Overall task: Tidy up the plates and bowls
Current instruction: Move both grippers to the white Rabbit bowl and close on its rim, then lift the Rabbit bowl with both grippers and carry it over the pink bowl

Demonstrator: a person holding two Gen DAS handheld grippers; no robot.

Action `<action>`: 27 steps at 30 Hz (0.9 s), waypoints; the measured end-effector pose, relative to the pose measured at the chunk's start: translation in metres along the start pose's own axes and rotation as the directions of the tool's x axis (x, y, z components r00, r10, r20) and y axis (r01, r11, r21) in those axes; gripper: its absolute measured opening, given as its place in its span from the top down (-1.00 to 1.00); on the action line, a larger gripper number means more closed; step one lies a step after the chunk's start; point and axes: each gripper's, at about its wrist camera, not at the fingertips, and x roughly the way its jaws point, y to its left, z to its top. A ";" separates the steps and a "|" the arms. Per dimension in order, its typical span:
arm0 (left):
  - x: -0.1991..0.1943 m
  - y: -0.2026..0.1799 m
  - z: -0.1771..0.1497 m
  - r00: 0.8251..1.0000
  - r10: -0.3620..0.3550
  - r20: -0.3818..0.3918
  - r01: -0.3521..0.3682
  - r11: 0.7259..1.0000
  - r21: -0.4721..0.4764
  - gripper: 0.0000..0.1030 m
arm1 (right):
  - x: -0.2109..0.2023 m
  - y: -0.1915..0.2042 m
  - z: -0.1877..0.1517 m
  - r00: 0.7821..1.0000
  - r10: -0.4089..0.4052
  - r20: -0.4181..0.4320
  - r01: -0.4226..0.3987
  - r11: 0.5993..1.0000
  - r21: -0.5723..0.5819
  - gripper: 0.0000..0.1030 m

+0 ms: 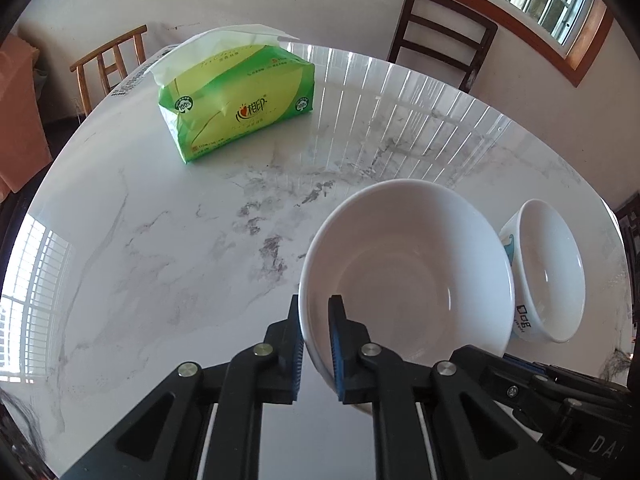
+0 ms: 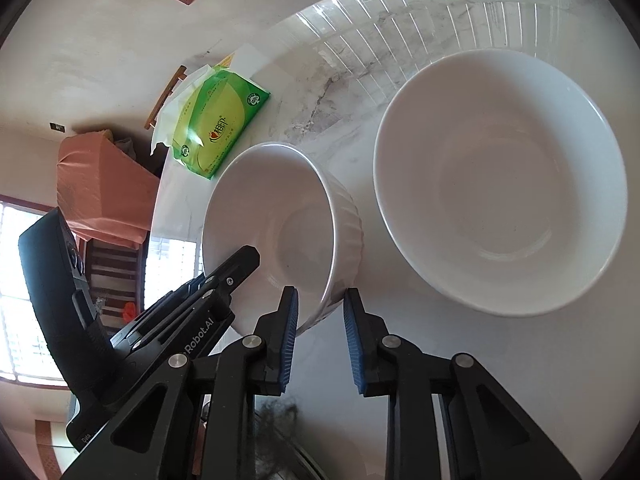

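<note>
The left tongs [image 1: 316,344] sit at the bottom centre of the left wrist view, clamped narrow on the near rim of a plain white bowl [image 1: 408,272], 1 pad outside the wall and 1 inside. That bowl is empty and stands on the marble desk [image 1: 160,248]. Just beside it, at the right of the frame, a smaller printed bowl [image 1: 548,268] leans tilted, also empty. In the right wrist view the right tongs [image 2: 320,336] at the bottom centre straddle the rim of a ribbed white bowl [image 2: 280,232], 1 pad inside and 1 outside; I cannot tell whether they press on it. A large white bowl [image 2: 500,184] stands empty at the right. A green tissue pack [image 1: 240,104] lies in the upper left, well apart.
</note>
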 end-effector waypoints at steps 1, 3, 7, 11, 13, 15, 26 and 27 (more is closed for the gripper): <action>-0.004 -0.001 -0.005 1.000 0.005 0.013 -0.005 1.000 -0.002 0.77 | -0.001 0.000 -0.001 1.000 -0.001 0.000 0.001 1.000 -0.004 0.59; -0.012 0.000 -0.010 0.999 0.018 0.035 -0.018 1.000 0.002 0.77 | -0.003 0.002 -0.003 1.000 -0.004 0.000 0.004 1.000 -0.019 0.61; -0.032 -0.003 -0.017 0.998 0.012 0.063 -0.011 1.000 -0.010 0.76 | -0.016 0.007 -0.011 1.000 0.005 0.014 -0.004 0.999 -0.046 0.63; -0.060 -0.002 -0.030 0.996 -0.014 0.083 0.017 0.999 -0.029 0.75 | -0.037 0.011 -0.023 0.999 0.038 0.023 -0.036 0.997 -0.066 0.64; -0.075 -0.004 -0.040 0.995 -0.027 0.094 0.030 0.999 -0.032 0.74 | -0.049 0.013 -0.032 0.998 0.056 0.025 -0.054 0.996 -0.077 0.64; -0.092 -0.009 -0.050 0.994 -0.036 0.108 0.038 0.999 -0.019 0.73 | -0.062 0.015 -0.043 0.997 0.064 0.031 -0.061 0.994 -0.095 0.64; -0.177 -0.054 -0.130 0.979 -0.143 0.144 0.131 0.988 0.086 0.69 | -0.150 -0.004 -0.130 0.990 0.122 0.071 -0.110 0.982 -0.156 0.64; -0.182 -0.059 -0.138 0.978 -0.155 0.139 0.143 0.985 0.095 0.69 | -0.157 -0.008 -0.138 0.990 0.120 0.074 -0.107 0.982 -0.158 0.64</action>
